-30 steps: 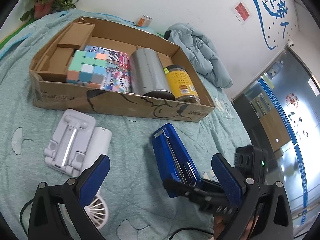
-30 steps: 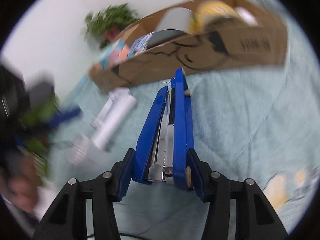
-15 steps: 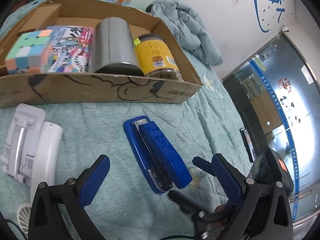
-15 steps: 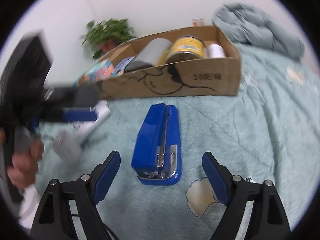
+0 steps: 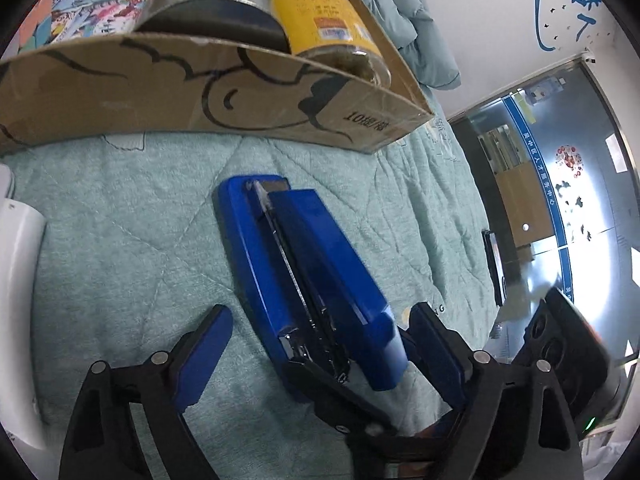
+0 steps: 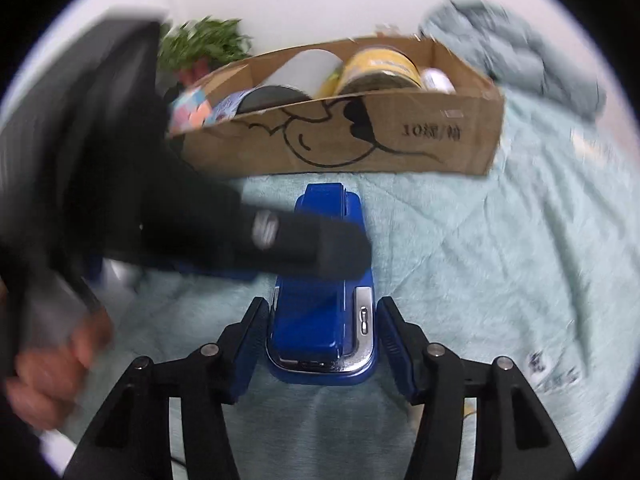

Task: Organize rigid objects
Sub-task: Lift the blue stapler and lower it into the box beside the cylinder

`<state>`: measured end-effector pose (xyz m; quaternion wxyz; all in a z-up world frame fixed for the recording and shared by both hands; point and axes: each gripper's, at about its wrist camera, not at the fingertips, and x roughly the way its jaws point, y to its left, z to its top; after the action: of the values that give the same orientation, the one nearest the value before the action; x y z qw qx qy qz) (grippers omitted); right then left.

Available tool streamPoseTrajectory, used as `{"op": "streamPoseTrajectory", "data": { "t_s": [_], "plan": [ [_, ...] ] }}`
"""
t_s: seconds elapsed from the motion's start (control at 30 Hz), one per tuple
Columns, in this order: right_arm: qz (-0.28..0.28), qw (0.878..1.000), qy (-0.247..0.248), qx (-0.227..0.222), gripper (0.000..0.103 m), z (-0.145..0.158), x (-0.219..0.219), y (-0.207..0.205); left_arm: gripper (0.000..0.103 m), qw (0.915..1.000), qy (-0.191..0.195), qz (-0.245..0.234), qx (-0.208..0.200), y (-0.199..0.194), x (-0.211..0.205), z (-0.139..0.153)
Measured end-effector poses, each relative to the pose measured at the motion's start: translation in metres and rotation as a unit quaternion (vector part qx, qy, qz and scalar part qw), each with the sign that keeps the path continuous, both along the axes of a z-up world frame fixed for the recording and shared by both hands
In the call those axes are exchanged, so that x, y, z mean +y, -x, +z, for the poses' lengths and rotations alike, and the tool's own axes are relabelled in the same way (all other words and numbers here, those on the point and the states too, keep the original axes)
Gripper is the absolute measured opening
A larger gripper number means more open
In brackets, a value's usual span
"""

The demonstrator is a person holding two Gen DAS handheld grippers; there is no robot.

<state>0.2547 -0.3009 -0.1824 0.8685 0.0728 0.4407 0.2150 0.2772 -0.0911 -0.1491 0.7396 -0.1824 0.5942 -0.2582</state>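
The blue stapler [image 5: 308,280] [image 6: 326,300] lies flat on the teal quilted bedspread [image 5: 120,240] [image 6: 500,260], just in front of the cardboard box [image 5: 200,92] [image 6: 360,136]. Its long axis runs toward the box: the nose end points at the printed front wall, and the hinged rear end, with its chrome metal fitting, faces both grippers. The body is glossy hard plastic, long and wedge-shaped, with a metal staple channel showing along the seam.

The right gripper [image 6: 322,344] has its blue-padded fingers spread to either side of the stapler's rear end, close to its flanks; whether the pads touch is hard to tell. The left gripper [image 5: 320,344] is wide open, its fingers straddling the same rear end from an angle with clear gaps.

Inside the box lie a grey metal cylinder [image 5: 216,0] [image 6: 296,76], a yellow-labelled jar [image 5: 328,20] [image 6: 380,68] and a colourful printed booklet [image 5: 104,0]. A crumpled pale-blue jacket [image 5: 404,12] [image 6: 508,52] lies beyond.
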Motion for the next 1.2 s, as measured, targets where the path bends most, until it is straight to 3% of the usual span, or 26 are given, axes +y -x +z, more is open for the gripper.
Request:
{"op": "streamPoseTrajectory", "data": {
  "t_s": [0.13,0.23,0.47,0.53,0.6,0.83,0.97,1.13,1.17,1.2],
  "plan": [
    [-0.011,0.993,-0.098,0.067,0.055,-0.005,-0.020,-0.013,0.073,0.9999,0.013,-0.006,0.009,0.000,0.000,-0.003],
    [-0.002,0.986,-0.134,0.095,0.055,-0.008,-0.023,-0.016,0.058,0.9999,0.010,-0.007,0.008,0.002,-0.003,-0.004],
    [0.019,0.993,-0.093,0.067,0.054,0.009,-0.006,-0.007,0.055,0.9997,0.010,0.007,-0.019,0.012,0.009,0.015],
    [0.030,0.995,-0.078,0.047,0.054,0.019,0.001,-0.002,0.045,0.9993,0.014,0.015,-0.032,0.014,0.017,0.027],
    [0.044,0.996,-0.067,0.026,0.049,0.029,0.010,-0.001,0.046,0.9986,0.017,0.022,-0.044,0.014,0.023,0.042],
    [0.073,0.995,-0.063,-0.011,0.049,0.063,0.035,-0.014,0.046,0.9944,0.026,0.055,-0.087,0.008,0.061,0.093],
    [0.092,0.993,-0.062,-0.034,0.049,0.085,0.057,-0.028,0.046,0.9920,0.019,0.063,-0.108,-0.006,0.082,0.124],
    [0.103,0.991,-0.071,-0.039,0.049,0.104,0.073,-0.058,0.046,0.9903,0.007,0.068,-0.121,-0.046,0.106,0.141],
    [0.105,0.991,-0.071,-0.039,0.050,0.107,0.077,-0.065,0.046,0.9857,0.007,0.061,-0.157,-0.054,0.109,0.142],
    [0.105,0.991,-0.072,-0.036,0.050,0.108,0.081,-0.075,0.046,0.9860,0.005,0.061,-0.155,-0.066,0.113,0.143]
  ]
}}
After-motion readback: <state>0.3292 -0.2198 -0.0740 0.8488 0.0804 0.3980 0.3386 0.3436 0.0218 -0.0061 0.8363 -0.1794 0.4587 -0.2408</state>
